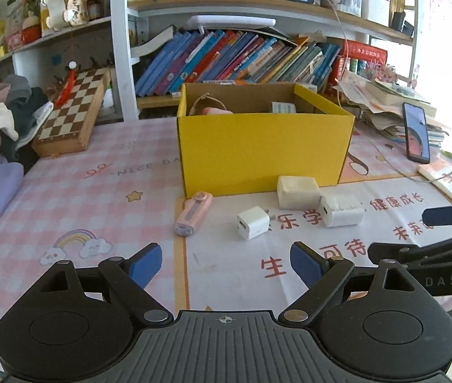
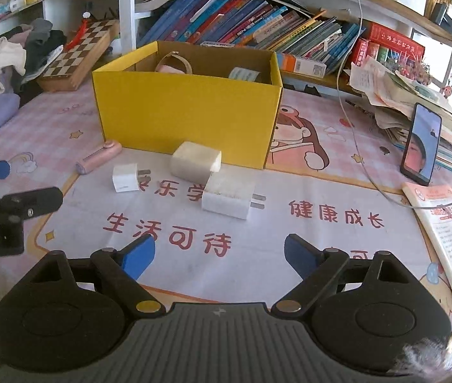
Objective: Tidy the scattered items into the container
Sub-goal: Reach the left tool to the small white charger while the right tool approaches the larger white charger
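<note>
Fingers of the left gripper [image 1: 226,266] are spread wide above the tablecloth [image 1: 82,198], pinching nothing; ahead lie a pink pocket fan [image 1: 193,213], a small white charger [image 1: 253,222], a cream block [image 1: 297,192] and a larger white charger [image 1: 341,210], all before the yellow box [image 1: 264,150]. From the right wrist, the right gripper [image 2: 219,257] is also spread and empty, near the larger white charger [image 2: 228,198]; the cream block [image 2: 195,162] touches the yellow box [image 2: 187,111].

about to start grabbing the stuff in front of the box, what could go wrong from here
1. The large white charger touches the cream block, so closing on one may shove the other.
2. The pink handheld fan lies against the yellow box wall, leaving little finger room.
3. The left gripper and right gripper, both open, sit close and could collide.
</note>
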Available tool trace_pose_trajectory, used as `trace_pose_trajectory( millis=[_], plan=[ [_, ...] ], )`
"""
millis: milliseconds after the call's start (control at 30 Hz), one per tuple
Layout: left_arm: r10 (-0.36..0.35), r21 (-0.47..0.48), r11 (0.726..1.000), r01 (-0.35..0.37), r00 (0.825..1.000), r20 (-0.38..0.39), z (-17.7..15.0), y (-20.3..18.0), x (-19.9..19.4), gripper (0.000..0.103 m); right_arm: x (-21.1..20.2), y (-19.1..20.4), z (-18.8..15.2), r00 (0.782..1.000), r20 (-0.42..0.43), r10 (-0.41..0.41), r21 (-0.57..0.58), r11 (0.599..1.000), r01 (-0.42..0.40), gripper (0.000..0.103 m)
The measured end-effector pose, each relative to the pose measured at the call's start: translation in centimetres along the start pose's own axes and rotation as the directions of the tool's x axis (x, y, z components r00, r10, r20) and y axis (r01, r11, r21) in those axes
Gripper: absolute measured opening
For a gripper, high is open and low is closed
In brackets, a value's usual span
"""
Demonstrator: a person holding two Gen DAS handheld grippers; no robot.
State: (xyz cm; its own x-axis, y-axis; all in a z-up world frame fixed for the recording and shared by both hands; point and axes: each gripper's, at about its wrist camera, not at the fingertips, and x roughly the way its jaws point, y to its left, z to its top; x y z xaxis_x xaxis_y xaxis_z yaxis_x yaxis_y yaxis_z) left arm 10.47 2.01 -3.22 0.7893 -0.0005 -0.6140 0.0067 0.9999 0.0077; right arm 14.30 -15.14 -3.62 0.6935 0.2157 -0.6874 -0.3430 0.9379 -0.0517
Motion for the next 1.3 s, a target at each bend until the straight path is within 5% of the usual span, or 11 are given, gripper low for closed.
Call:
trace_pose_trajectory(
  millis=[1300],
  plan=[
    [-0.003,0.033,0.999,0.005,0.998,-0.065,1.3,-2.2,4.6,0.085,5.3,-2.8,2.4,0.996,-0.075,0.049,-0.041,0.998,-0.052,0.086]
  ],
)
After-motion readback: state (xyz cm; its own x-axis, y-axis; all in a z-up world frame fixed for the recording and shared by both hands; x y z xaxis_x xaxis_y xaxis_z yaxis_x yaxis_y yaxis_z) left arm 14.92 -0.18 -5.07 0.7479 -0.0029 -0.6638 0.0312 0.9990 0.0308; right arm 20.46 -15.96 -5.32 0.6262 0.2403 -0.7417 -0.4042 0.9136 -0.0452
